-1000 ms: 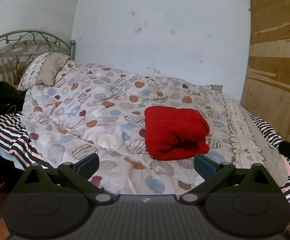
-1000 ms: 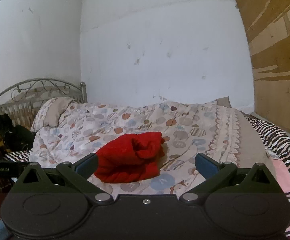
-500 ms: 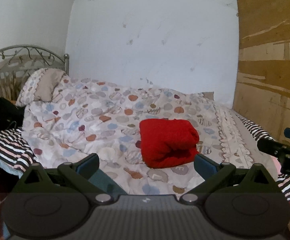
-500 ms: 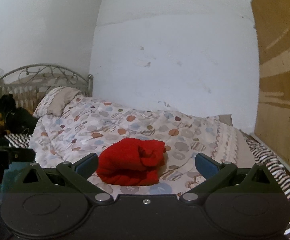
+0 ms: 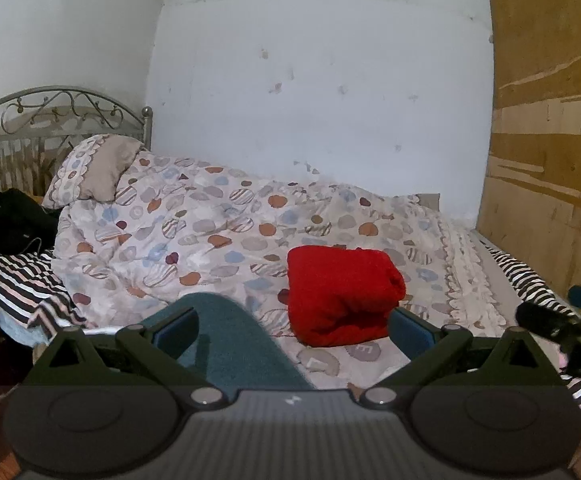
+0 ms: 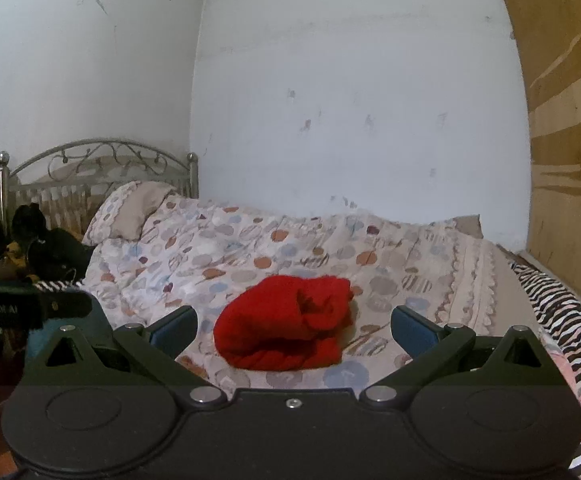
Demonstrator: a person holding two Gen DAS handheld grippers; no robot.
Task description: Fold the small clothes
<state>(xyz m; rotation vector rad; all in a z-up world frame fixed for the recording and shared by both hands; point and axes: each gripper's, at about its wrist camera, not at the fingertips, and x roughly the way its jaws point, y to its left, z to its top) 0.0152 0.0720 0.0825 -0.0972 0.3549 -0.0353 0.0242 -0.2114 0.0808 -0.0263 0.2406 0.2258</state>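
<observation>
The red garment (image 5: 340,294) is seen folded into a compact bundle, resting on the patterned duvet (image 5: 210,236) at the centre of the bed. The pillow (image 5: 98,166) is located at 10 o'clock from the bundle, against the metal headboard (image 6: 94,156). The left gripper (image 5: 292,326) is held off the bed at 6 o'clock, fingers spread apart and empty. The right gripper (image 6: 294,324) is likewise held back, fingers (image 6: 172,326) spread apart, nothing gripped.

I see white scuffed walls (image 5: 330,100), metal scrollwork headboard (image 6: 90,160) left, bed with spotted duvet (image 5: 210,220), plywood panel (image 5: 550,140) right.
</observation>
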